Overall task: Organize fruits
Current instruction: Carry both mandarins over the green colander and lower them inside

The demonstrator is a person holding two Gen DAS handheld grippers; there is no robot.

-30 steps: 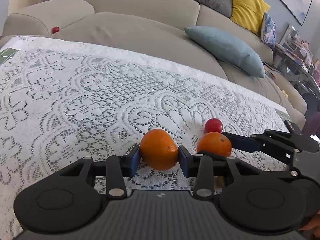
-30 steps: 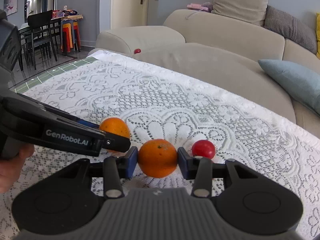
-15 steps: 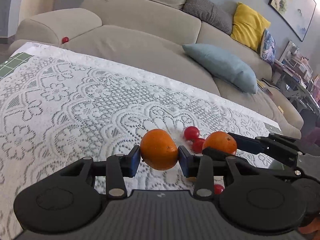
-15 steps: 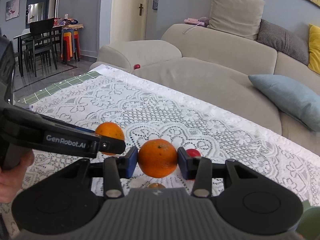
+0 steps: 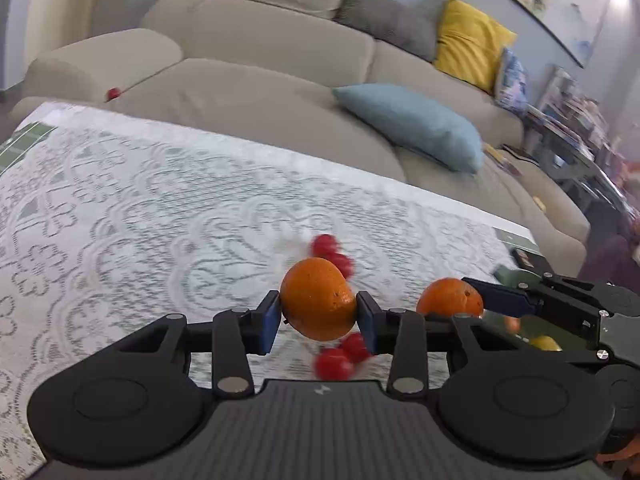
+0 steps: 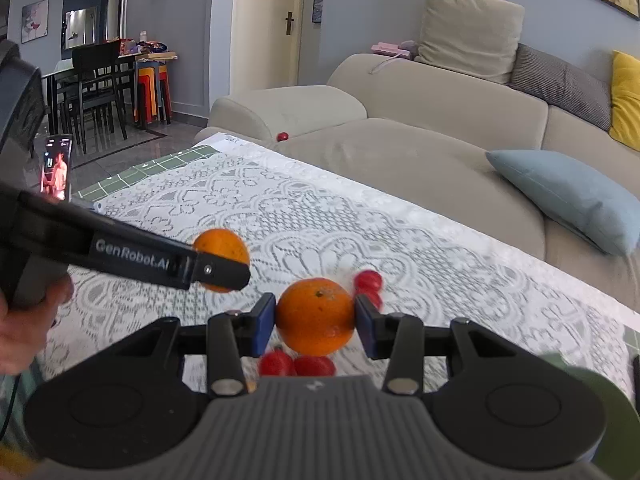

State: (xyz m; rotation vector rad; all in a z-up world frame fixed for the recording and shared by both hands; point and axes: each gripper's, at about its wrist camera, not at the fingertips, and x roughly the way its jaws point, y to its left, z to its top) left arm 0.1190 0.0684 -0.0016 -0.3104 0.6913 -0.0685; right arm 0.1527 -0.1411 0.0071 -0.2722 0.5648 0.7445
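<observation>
My left gripper (image 5: 317,312) is shut on an orange (image 5: 316,298) and holds it above the lace-covered table (image 5: 120,220). My right gripper (image 6: 316,320) is shut on a second orange (image 6: 315,316), also lifted; this orange shows at the right in the left wrist view (image 5: 450,298). The left gripper's orange shows at the left in the right wrist view (image 6: 220,246). Several small red tomatoes lie on the cloth below and beyond the oranges (image 5: 334,364) (image 5: 326,244) (image 6: 314,365) (image 6: 368,280). A green dish (image 5: 540,326) with a yellow fruit (image 5: 544,343) sits under the right gripper.
A beige sofa (image 5: 260,88) runs along the table's far edge, with a blue cushion (image 5: 412,124) and a stray red tomato (image 5: 114,93) on it. A phone (image 6: 56,168) stands at the table's left end. Dining chairs (image 6: 96,80) are far left.
Both grippers have risen with their oranges and pulled back, so more tomatoes show beneath them. The green dish has come into view at the right.
</observation>
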